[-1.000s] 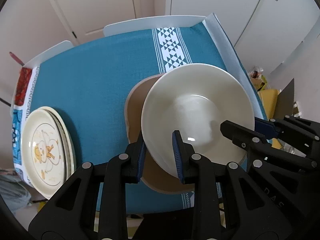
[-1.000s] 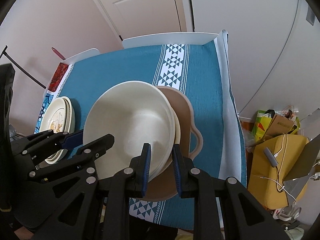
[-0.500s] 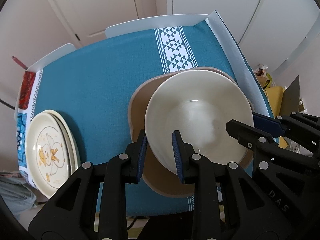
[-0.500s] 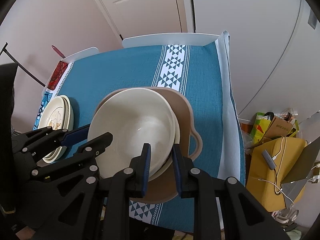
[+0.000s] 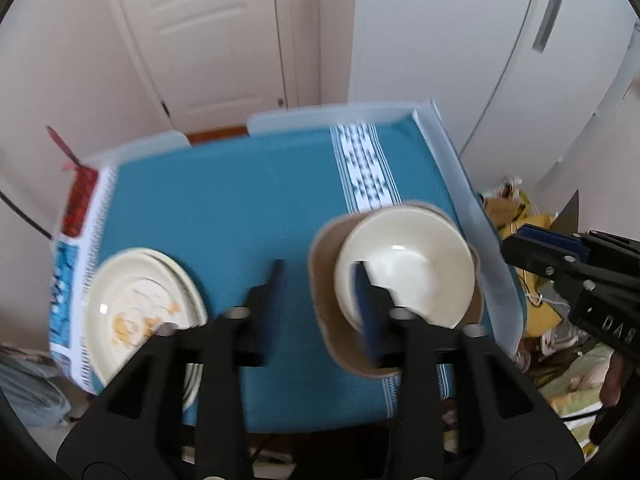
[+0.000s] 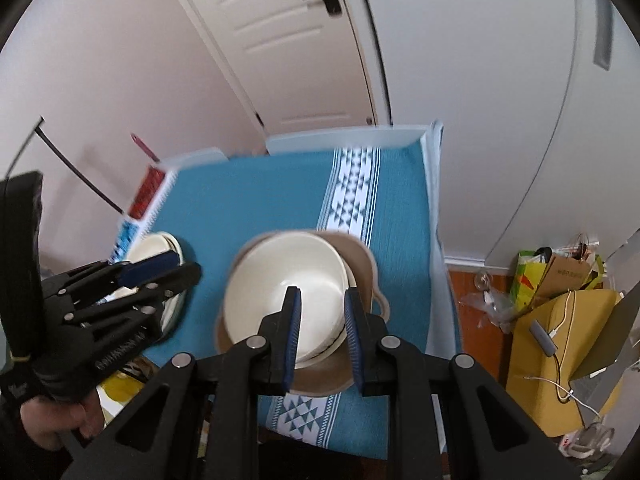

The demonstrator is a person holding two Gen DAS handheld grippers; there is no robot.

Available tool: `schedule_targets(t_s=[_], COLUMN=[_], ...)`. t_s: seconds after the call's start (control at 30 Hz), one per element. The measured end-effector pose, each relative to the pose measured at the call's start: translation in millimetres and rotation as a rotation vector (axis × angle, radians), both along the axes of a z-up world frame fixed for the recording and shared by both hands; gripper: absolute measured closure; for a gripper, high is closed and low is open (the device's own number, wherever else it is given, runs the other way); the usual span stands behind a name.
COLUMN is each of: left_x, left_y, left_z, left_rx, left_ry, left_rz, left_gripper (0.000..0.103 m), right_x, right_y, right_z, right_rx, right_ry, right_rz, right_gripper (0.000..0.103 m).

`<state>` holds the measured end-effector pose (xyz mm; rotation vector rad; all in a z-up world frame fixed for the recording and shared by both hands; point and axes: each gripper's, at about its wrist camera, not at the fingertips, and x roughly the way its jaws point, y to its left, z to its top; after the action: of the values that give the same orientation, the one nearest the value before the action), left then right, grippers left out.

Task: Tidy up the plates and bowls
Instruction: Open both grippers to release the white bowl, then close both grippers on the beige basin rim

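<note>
A cream bowl [image 5: 412, 268] sits nested in a tan handled dish [image 5: 324, 280] on the teal tablecloth, near the table's front right. It also shows in the right wrist view [image 6: 288, 280], inside the tan dish [image 6: 360, 256]. My left gripper [image 5: 318, 280] is open and empty, raised above the table; its right finger overlaps the bowl's left rim in the view. My right gripper [image 6: 320, 304] is open and empty, raised over the bowl's near right rim. A stack of cream plates [image 5: 136, 312] with an orange drawing lies at the front left.
The teal tablecloth [image 5: 240, 200] has a white patterned stripe [image 5: 364, 172] on the right. White chair backs [image 5: 320, 116] stand at the far edge. A yellow box and bags [image 6: 560, 304] sit on the floor to the right. A door stands behind.
Both grippers let go of the cream bowl, opened and rose back from it. The bowl now rests in the tan dish. The left gripper has shifted left.
</note>
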<state>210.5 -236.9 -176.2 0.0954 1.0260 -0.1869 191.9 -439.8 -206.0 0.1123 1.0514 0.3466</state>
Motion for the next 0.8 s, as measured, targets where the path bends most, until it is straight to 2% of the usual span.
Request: schedule_targets(t_s=[0.03, 0.07, 0.1, 0.13, 0.23, 0.37, 0.47, 0.67, 0.73, 0.8], left_x=[-3, -8, -12, -15, -17, -13, -4, 19, 23, 26], left_y=[3, 6, 8, 9, 12, 22, 23, 17, 15, 12], left_z=[6, 12, 17, 19, 12, -8, -32, -81, -92, -100], left_rx=[0.008, 0.019, 0.025, 0.041, 0.097, 0.079, 0.1, 0.067, 0.069, 0.073], left_ry=[-0.022, -0.052, -0.084, -0.089, -0.038, 0.073, 0.149, 0.298, 0.33, 0.352], left_rz=[0.001, 0.002, -0.007, -0.03, -0.087, -0.151, -0.17, -0.208, -0.215, -0.229], left_gripper=[0.009, 0.0, 0.0, 0.0, 0.0, 0.0, 0.0, 0.001, 0.004, 0.007], right_x=[-3, -5, -7, -8, -13, -10, -1, 19, 25, 28], right_y=[-2, -4, -5, -5, -4, -11, -11, -5, -2, 1], right_z=[7, 11, 16, 20, 24, 9, -14, -62, -76, -85], right_rx=[0.006, 0.005, -0.002, -0.011, -0.087, -0.193, -0.263, -0.357, -0.381, -0.412], right_ry=[-0.013, -0.024, -0.036, -0.05, -0.033, 0.039, 0.113, 0.24, 0.277, 0.303], right_rz=[-0.001, -0.003, -0.006, -0.004, 0.038, 0.046, 0.071, 0.111, 0.132, 0.15], right_gripper=[0.07, 0.039, 0.006, 0.0, 0.0, 0.0, 0.0, 0.001, 0.005, 0.016])
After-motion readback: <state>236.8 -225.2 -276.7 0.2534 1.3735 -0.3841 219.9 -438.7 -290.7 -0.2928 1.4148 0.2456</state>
